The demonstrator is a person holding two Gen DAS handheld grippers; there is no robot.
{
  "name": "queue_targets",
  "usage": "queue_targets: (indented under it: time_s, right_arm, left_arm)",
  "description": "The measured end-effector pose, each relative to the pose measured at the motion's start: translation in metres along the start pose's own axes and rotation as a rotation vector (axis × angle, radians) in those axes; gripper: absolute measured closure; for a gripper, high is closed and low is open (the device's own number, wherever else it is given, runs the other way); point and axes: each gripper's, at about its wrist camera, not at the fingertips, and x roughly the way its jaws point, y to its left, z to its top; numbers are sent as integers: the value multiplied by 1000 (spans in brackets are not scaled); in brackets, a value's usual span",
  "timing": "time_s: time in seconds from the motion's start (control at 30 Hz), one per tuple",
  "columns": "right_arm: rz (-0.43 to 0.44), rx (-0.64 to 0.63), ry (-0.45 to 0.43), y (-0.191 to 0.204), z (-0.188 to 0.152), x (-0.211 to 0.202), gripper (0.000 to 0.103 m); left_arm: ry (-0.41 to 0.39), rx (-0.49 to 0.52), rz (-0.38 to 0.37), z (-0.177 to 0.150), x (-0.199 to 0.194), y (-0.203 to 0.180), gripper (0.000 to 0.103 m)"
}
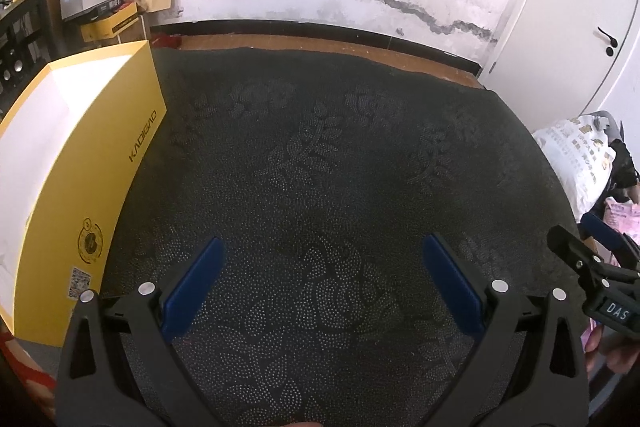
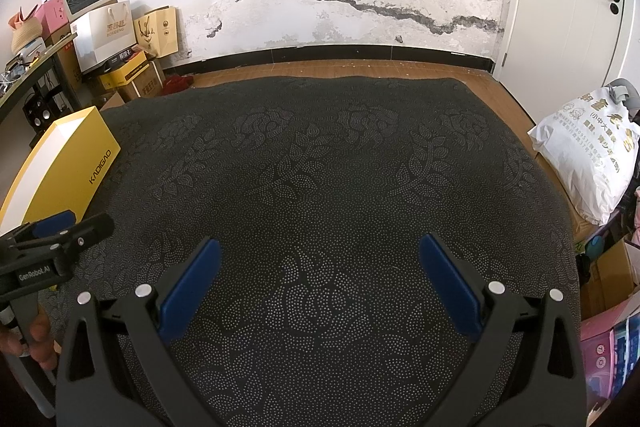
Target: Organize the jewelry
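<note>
Claws: left claw [image 1: 322, 259] and right claw [image 2: 318, 259] both spread, empty, above the dark patterned cloth [image 2: 320, 167]. No jewelry visible. The yellow KADIGAO box [image 1: 100, 187] looks like light, stiff cardboard, probably best gripped by its open rim.

The counter [image 2: 320, 163] wears a black cloth patterned with pale dotted roses and leaves. At its left edge sits a yellow box [image 2: 86, 163], white inside, lettered in black. Both grippers' jaws are black with blue pads [image 1: 192, 291].
</note>
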Motion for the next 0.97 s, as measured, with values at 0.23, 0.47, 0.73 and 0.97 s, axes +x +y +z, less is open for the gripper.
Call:
queue_targets:
  time_s: [0.23,0.47,0.73,0.97]
  right_arm:
    - [0,-1,-1,1,1,0,7]
    - [1,2,0,1,0,0,7]
    - [2,3,0,0,1,-1,7]
    - [4,-1,2,-2,3,-1,7]
  left_arm:
    - [-10,-41,29,-5,-5,-1,6]
    - [-14,-25,25,-5,-6,-2,6]
    - [-37,-25,28,-4,-8,-4,6]
    - [-4,-80,10,-4,-4,2,6]
